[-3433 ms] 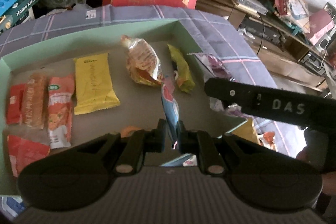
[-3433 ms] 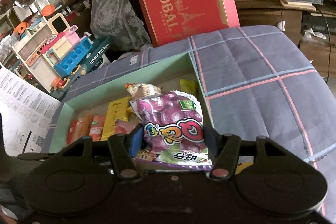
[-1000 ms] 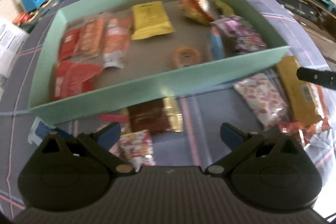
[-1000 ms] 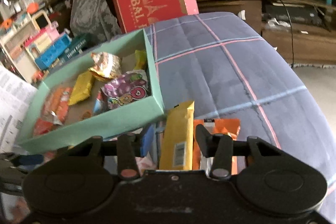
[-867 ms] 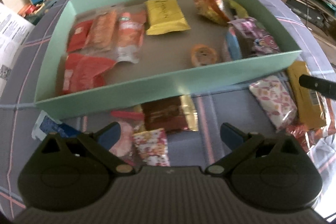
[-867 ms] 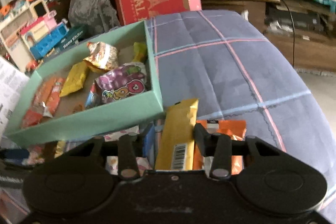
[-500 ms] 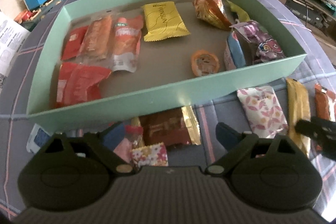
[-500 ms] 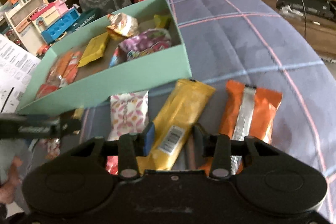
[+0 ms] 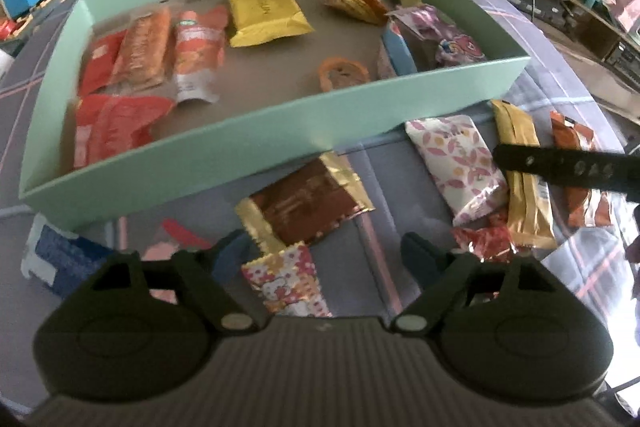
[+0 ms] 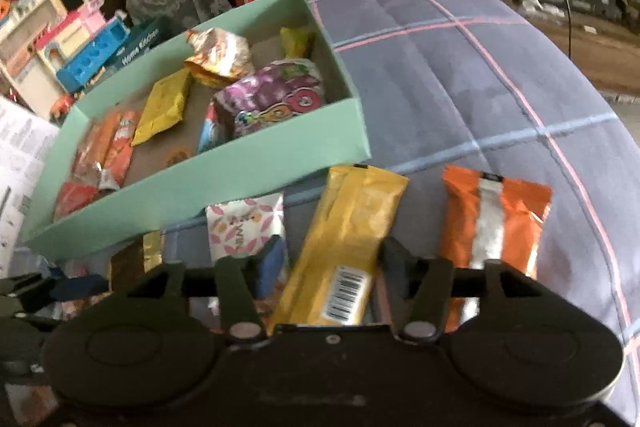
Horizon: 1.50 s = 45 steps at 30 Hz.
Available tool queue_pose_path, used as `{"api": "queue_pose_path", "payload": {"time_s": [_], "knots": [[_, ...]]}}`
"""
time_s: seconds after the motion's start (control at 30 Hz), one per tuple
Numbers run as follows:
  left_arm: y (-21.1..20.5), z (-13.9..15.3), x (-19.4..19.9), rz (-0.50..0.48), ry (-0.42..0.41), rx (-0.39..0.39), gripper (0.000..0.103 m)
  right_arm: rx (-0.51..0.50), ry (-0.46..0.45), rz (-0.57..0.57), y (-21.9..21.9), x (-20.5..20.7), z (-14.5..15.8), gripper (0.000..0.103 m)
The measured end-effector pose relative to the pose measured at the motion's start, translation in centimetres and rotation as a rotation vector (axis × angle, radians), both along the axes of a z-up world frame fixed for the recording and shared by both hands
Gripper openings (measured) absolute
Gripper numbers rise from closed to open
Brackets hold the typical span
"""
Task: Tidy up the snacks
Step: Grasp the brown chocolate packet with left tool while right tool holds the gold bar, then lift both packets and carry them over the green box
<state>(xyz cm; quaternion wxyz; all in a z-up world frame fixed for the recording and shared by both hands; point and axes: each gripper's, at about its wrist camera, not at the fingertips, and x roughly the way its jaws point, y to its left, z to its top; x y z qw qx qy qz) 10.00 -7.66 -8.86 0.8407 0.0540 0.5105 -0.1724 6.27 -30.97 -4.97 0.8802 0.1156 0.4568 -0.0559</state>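
Plaid desk, snacks beside green box

Blue plaid cloth [image 10: 460, 75] covers the desk. Green box [image 9: 280, 131] holds several snacks. Right gripper [image 10: 332, 263] jaws, just opening, straddle the yellow bar [image 10: 352, 227] near the box, pads apart from it. Left gripper [image 9: 324, 251] jaws, just closing, are apart over a floral packet [image 9: 288, 279] and brown wafer pack [image 9: 304, 203] near the box.

light: dim, daylight glare at right | blur: motion-smeared, soft | edges: strong fisheye bending, dark corners

right tongs [image 10: 330, 259], just opening, straddle the yellow bar [image 10: 348, 227] beside the green box [image 10: 224, 183].
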Motion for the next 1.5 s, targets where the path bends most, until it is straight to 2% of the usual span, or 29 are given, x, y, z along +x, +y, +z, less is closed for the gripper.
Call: {"api": "queue_pose_path", "payload": {"time_s": [0.1, 0.17, 0.37, 0.53, 0.6, 0.63, 0.67, 0.73, 0.87, 1.0, 1.03, 1.1, 1.13, 1.17, 1.27, 1.3, 1.37, 1.43, 1.5], "knots": [[1.0, 0.3, -0.1, 0.021, -0.025, 0.010, 0.083, -0.082, -0.020, 0.044, 1.3, -0.4, -0.4, 0.058], [1.6, 0.3, -0.1, 0.035, -0.040, 0.026, 0.085, -0.073, -0.023, 0.054, 1.1, -0.8, -0.3, 0.042], [1.4, 0.4, 0.4, 0.022, -0.043, 0.012, 0.088, -0.023, -0.019, 0.037, 0.2, -3.1, -0.1, 0.038], [-1.0, -0.1, 0.9, -0.111, -0.105, 0.102, 0.091, 0.025, -0.012, 0.027, -0.7, -4.2, 0.2, 0.038], [-1.5, -0.6, 1.2, -0.154, -0.081, 0.108, 0.073, 0.055, -0.012, 0.014, -1.2, -4.7, 0.3, 0.038], [-1.5, -0.4, 1.2, -0.160, -0.079, 0.084, 0.066, 0.070, -0.013, 0.008, -1.5, -4.8, 0.3, 0.038], [-1.6, -0.2, 1.1, -0.167, -0.078, 0.076, 0.050, 0.080, -0.013, 0.003, -1.7, -4.9, 0.3, 0.038], [-1.8, 0.1, 0.7, -0.163, -0.058, 0.055, 0.045, 0.086, -0.015, -0.001, -1.7, -4.8, 0.3, 0.038], [-2.1, 0.2, -0.7, -0.146, -0.018, 0.002, 0.044, 0.070, -0.021, 0.005, -1.4, -4.7, 0.2, 0.038], [-2.5, 0.2, -1.2, -0.174, -0.021, 0.030, 0.047, 0.050, -0.027, 0.024, -1.0, -4.6, 0.2, 0.041], [-2.6, 0.1, -1.2, -0.182, -0.027, 0.043, 0.048, 0.046, -0.029, 0.026, -1.0, -4.6, 0.2, 0.041], [-2.7, 0.0, -1.1, -0.189, -0.033, 0.067, 0.061, 0.036, -0.034, 0.029, -0.9, -4.6, 0.2, 0.041], [-2.7, -0.1, -1.1, -0.193, -0.038, 0.071, 0.061, 0.029, -0.036, 0.031, -0.8, -4.7, 0.1, 0.041], [-2.8, -0.2, -1.1, -0.197, -0.045, 0.073, 0.061, 0.020, -0.035, 0.034, -0.6, -4.6, 0.1, 0.040], [-3.3, 0.0, -1.3, -0.208, -0.068, 0.075, 0.043, 0.032, -0.035, 0.058, -0.2, -4.4, 0.1, 0.034], [-3.4, 0.0, -1.3, -0.208, -0.064, 0.072, 0.043, 0.039, -0.033, 0.059, -0.2, -4.4, 0.2, 0.034], [-3.2, 0.2, -1.1, -0.172, -0.049, 0.046, 0.042, 0.066, -0.036, 0.045, -0.4, -4.5, 0.5, 0.020], [-2.5, 0.5, -1.0, -0.139, -0.032, 0.015, 0.042, 0.094, -0.045, 0.025, -1.0, -4.7, 1.0, 0.014], [-1.9, 0.8, -1.1, -0.125, -0.032, 0.003, 0.042, 0.095, -0.044, 0.018, -1.3, -4.8, 1.3, 0.014]]}}
